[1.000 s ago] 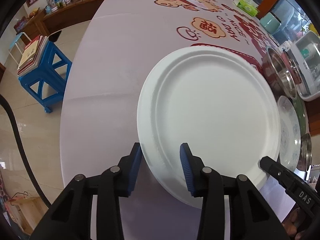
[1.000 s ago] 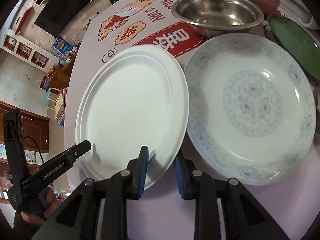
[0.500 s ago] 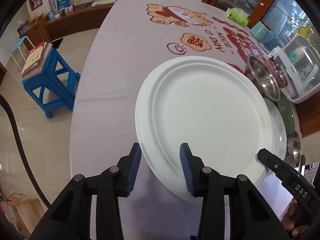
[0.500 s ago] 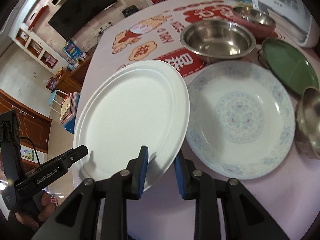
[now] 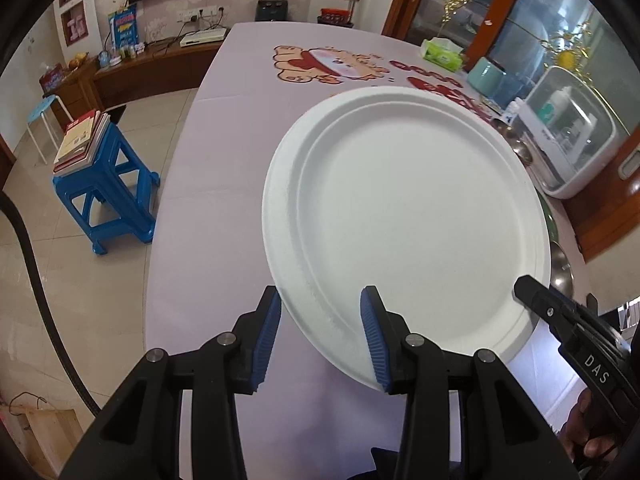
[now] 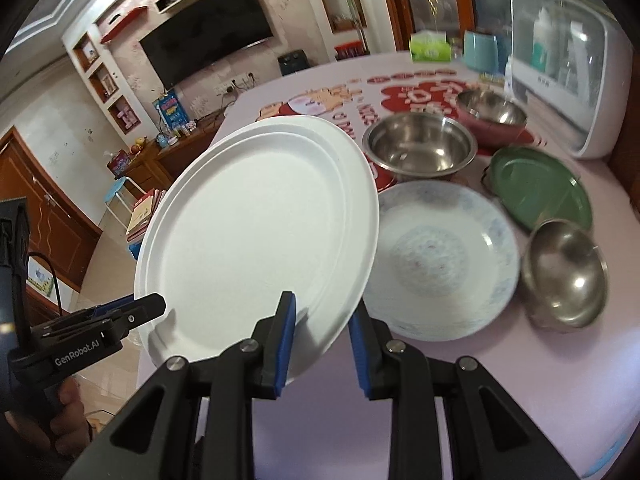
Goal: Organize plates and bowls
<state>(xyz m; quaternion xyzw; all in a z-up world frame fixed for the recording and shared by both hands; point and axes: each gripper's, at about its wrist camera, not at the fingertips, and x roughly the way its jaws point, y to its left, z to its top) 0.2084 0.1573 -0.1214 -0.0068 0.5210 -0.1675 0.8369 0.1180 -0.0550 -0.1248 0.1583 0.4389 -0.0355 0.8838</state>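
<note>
Three plates (four bowls)

Left wrist view: close above white plate, facing down-forward from its near-left rim.
Right wrist view: close, from its near-right rim.
Shared: white plate, table.

My left gripper clamps the white plate's near rim, raised above the table.
</note>
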